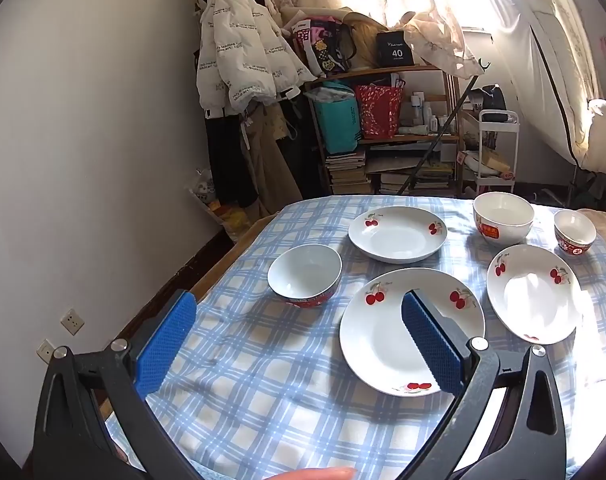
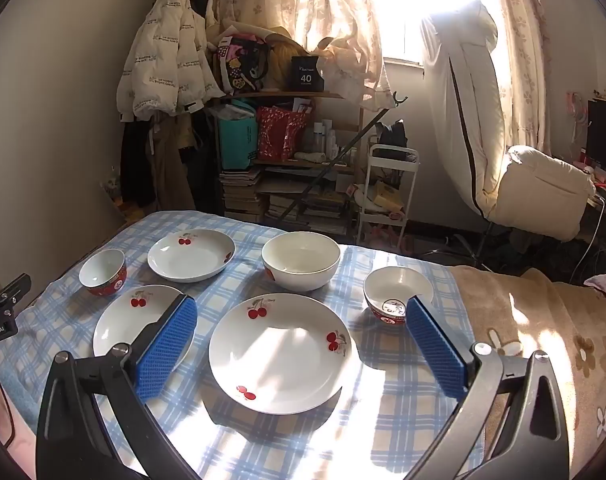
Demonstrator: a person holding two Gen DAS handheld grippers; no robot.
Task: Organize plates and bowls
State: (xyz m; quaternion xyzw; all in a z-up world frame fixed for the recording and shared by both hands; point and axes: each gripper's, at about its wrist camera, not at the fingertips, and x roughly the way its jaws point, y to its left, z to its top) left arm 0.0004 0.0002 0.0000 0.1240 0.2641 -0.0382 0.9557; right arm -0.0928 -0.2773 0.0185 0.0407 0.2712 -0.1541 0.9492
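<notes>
**Six dishes spread out, nothing picked up yet**

A cluttered, sunlit bedroom: a blue-and-white checked cloth [image 2: 287, 440] covers the soft surface that carries the crockery, with a brown flowered blanket [image 2: 535, 344] at its right edge and a loaded shelf [image 2: 287, 160] behind.

The left gripper [image 1: 299, 344] hangs above the near left part of the cloth, its jaws spread wide and empty; its blue ribbed pads [image 1: 167, 344] touch nothing. Past its right finger lies the near-left plate [image 1: 387, 332]; beyond that, toward the left edge, stands a small red-banded bowl [image 1: 305, 276]. The right gripper [image 2: 303, 348] is likewise fully released and empty, with the near-right plate [image 2: 283, 354] lying in view between its fingers, below them. A second small bowl [image 2: 397, 294] sits just beside the right finger, near the blanket edge. Toward the far edge are the far plate [image 2: 191, 254] and a large white bowl [image 2: 301, 260].

All six pieces lie apart and unstacked, so I judge the sorting has not begun. The likely next move is to grasp one plate by its rim and set it on another; that calls for lowering a finger under a shallow lip on a yielding cloth.

The plates are glossy white, round and shallow, with cherry prints. The bowls are deep, smooth and glazed, so probably slippery.
</notes>
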